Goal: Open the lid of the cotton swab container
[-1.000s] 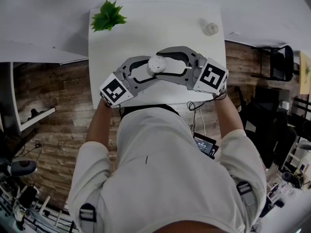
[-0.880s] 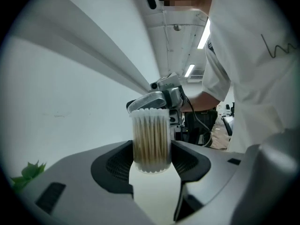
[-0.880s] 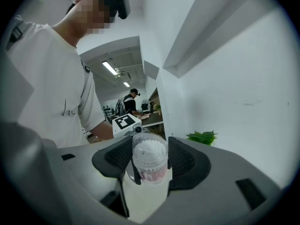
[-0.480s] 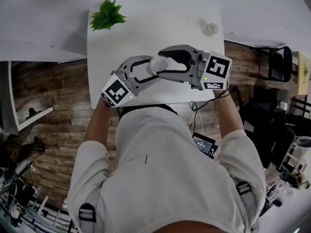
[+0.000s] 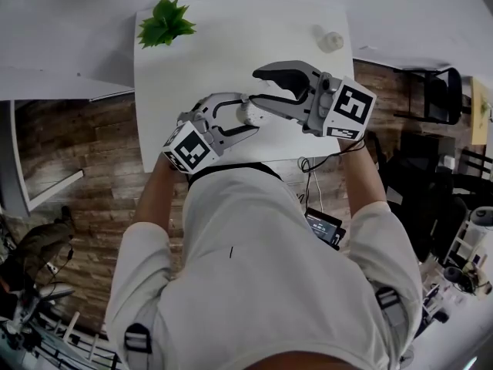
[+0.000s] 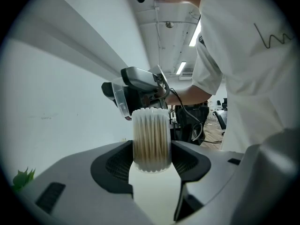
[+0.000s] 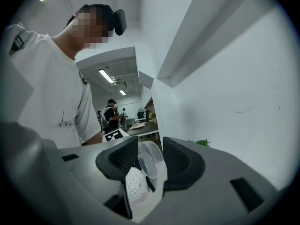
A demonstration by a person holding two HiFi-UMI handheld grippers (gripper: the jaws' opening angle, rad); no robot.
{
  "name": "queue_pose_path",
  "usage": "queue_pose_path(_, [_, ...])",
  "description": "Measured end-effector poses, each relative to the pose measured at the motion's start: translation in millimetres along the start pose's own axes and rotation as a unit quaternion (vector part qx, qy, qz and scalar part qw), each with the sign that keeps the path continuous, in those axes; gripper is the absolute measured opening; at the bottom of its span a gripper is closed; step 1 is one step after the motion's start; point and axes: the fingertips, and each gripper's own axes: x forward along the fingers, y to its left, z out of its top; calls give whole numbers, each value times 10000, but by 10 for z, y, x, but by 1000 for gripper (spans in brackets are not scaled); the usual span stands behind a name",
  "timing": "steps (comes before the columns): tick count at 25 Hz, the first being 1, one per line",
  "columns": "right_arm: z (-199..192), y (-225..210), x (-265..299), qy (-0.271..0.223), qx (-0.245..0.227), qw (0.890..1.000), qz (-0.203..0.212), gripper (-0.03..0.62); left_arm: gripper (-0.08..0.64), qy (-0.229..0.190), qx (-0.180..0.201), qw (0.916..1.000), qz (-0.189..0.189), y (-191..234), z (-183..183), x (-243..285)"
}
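Note:
The cotton swab container (image 6: 151, 139), a clear tube packed with swabs, stands upright between the pads of my left gripper (image 6: 151, 161), which is shut on it. The container's top is uncovered. In the head view the container (image 5: 248, 112) sits in the left gripper (image 5: 246, 112) over the white table (image 5: 231, 45). My right gripper (image 5: 254, 87) is just beyond and above it. Its jaws are closing with the clear round lid (image 7: 151, 161) tilted between the pads. In the right gripper view the white swab heads (image 7: 135, 186) show below the right gripper (image 7: 150, 162).
A green plant (image 5: 164, 24) stands at the table's far left corner and a small clear jar (image 5: 331, 41) at its far right. A dark chair (image 5: 441, 99) is off to the right on the wooden floor. Cables (image 5: 312, 168) hang near the table's front edge.
The right gripper has drawn away from the container, rising toward the far side with the lid between its jaws. The left gripper and container shifted slightly nearer and lower.

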Motion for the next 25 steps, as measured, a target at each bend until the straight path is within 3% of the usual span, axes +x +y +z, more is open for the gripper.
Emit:
queue_pose_path(8, [-115, -116, 78, 306, 246, 9992, -72, 77, 261, 36, 27, 9998, -191, -133, -33, 80])
queue_pose_path(15, [-278, -461, -76, 83, 1150, 9890, -926, 46, 245, -114, -626, 9978, 193, 8, -138, 84])
queue_pose_path(18, [-395, -648, -238, -294, 1839, 9703, -1546, 46, 241, -97, -802, 9958, 424, 86, -219, 101])
queue_pose_path(21, [-560, -794, -402, -856, 2473, 9423, -2089, 46, 242, 3, -874, 9939, 678, 157, -299, 147])
queue_pose_path(25, [-862, -981, -658, -1002, 2550, 9063, -3219, 49, 242, 199, -895, 9892, 1148, 286, -468, 224])
